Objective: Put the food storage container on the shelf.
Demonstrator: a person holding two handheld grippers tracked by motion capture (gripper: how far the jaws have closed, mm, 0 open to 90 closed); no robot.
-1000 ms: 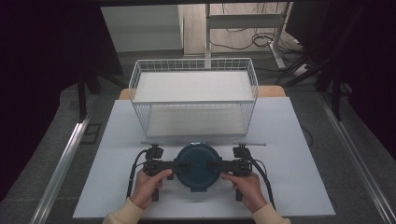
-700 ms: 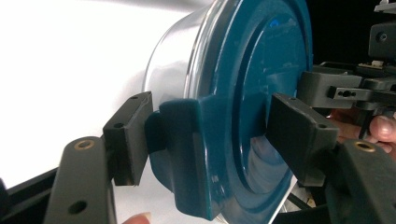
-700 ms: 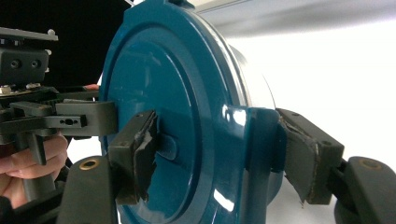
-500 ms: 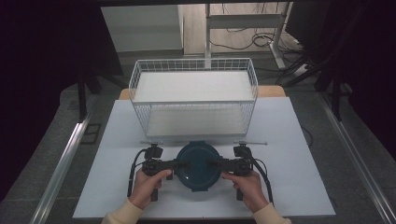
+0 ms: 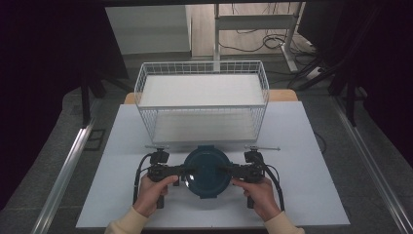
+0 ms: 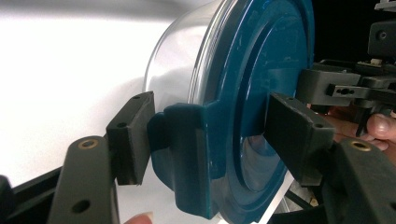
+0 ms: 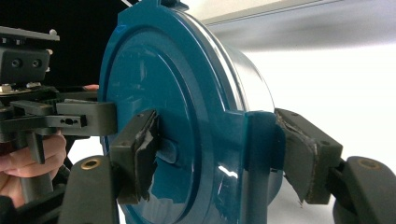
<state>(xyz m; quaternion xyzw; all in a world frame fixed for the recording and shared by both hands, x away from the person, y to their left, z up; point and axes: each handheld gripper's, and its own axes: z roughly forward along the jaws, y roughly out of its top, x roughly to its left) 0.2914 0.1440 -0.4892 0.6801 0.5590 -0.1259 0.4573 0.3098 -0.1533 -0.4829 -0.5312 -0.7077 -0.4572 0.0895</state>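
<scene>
The left gripper [image 6: 205,140] had just been closing and now pinched the blue-lidded container [image 5: 207,171] on the table [image 5: 311,146] — right gripper [image 7: 219,154] clamped opposite — so it looked ready to lift.

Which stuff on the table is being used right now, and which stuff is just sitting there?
In use:
- round container with the blue lid, gripped from both sides
- left gripper, jaws just closed on a lid clip
- right gripper, clamped on the opposite clip

Just sitting there:
- white wire basket, behind the container
- white table underneath
</scene>
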